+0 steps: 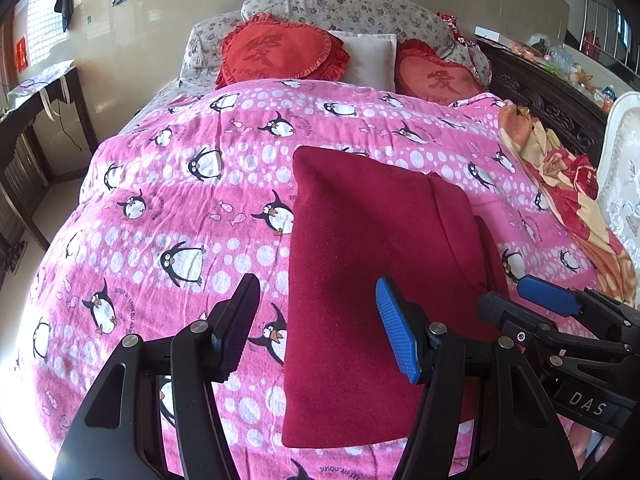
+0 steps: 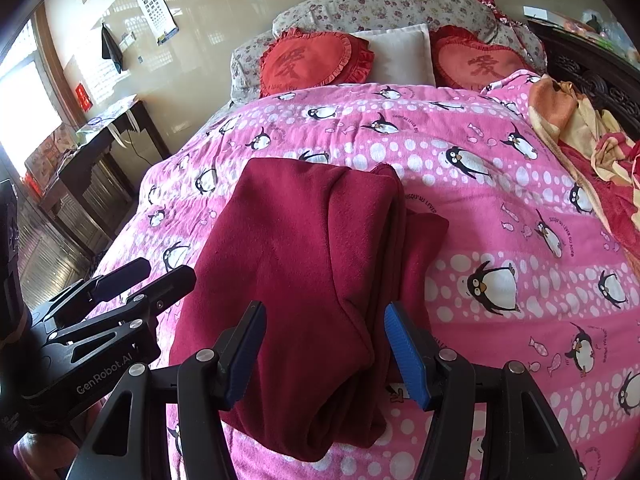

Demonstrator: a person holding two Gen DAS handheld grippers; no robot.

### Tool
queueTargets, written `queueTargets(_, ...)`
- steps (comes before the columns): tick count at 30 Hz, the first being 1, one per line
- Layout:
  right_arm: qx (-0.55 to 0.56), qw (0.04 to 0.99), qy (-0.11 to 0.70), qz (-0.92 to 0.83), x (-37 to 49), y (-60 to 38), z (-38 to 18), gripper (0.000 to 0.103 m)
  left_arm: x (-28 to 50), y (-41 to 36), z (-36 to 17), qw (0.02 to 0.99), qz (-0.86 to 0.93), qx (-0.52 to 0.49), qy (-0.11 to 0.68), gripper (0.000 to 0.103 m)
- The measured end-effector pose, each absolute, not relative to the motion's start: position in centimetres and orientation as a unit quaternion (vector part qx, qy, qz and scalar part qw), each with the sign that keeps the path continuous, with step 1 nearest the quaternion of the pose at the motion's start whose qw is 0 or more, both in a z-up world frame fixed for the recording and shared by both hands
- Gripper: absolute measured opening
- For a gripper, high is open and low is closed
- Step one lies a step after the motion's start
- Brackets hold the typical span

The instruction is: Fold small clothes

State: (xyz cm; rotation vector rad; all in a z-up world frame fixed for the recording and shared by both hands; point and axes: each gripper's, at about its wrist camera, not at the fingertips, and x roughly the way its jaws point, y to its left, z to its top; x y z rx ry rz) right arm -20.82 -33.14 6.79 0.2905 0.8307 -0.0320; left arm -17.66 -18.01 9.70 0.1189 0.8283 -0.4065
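Nearest the lens stand the two hand-held tools, both poised above the near end of the dark red garment [image 1: 372, 264], which lies lengthwise on the pink penguin bedspread [image 1: 160, 208] and serves as landmark for all that follows.

Left of the garment: the left gripper [image 1: 318, 330] straddles the garment's left edge, its black finger over bare bedspread and its blue-padded finger over red cloth. The jaws stand roughly half open and grasp nothing.

Over the garment's near right portion: the right gripper [image 2: 324, 354] hangs with jaws likewise about half open and empty. A thick rolled fold rises between the pads without being pinched by them.

The garment itself appears to be already folded into a long panel, with a second layer showing along its right side and a bulky, rounded near hem. By its nap and soft creases it looks like fleece or brushed knit: limp, light, not slippery, likely to sag wherever it is unsupported. A sound hold would probably be at the two near corners, pinching all the layers together so that the panel can be carried over toward its far end without the inner layer sliding out.

Beyond the garment's far end: heart-shaped red cushions [image 1: 280, 54]. Right of the garment: a crumpled orange-and-red blanket [image 1: 560, 168].
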Motion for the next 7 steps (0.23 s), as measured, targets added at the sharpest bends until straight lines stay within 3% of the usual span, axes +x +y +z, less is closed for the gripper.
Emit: queueTargets(7,0.14,0.903,0.406,-0.013,-20.7,-32.9,6.6,0.059,-16.6,-16.0,9.9,0.901,-0.182,0.032,0.392,0.061)
